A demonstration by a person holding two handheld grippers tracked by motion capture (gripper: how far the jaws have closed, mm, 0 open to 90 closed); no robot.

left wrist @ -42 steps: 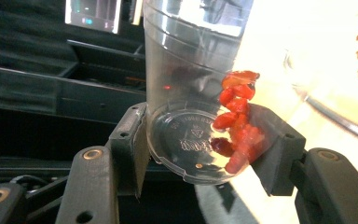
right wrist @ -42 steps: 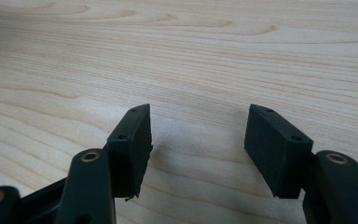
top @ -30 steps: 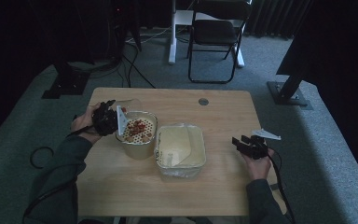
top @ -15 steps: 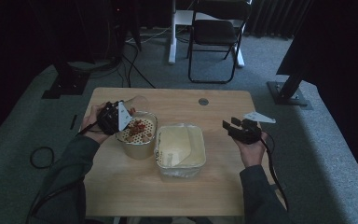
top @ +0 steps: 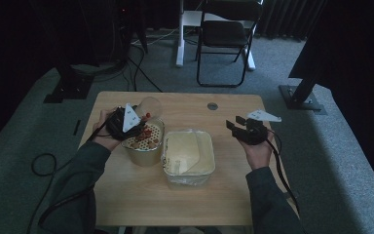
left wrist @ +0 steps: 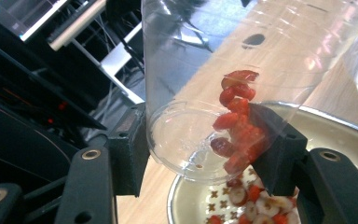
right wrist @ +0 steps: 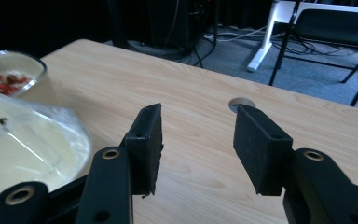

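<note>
The clear plastic cup (left wrist: 223, 88) with red berries (left wrist: 235, 126) sits tipped between the left gripper (left wrist: 200, 144) jaws, squeezed tight, above the round bowl (top: 143, 148). The right gripper (right wrist: 196, 140) is wide open and holds nothing.

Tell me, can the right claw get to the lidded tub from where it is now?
Probably yes. The right claw is open and holds nothing, and only bare table lies between it and the tub. The left claw is busy tipping a cup over the bowl, off to the side.

Dimly lit and murky from above, brighter and sharper up close, with daylight glare on the clear plastic cup (left wrist: 205, 88).
</note>
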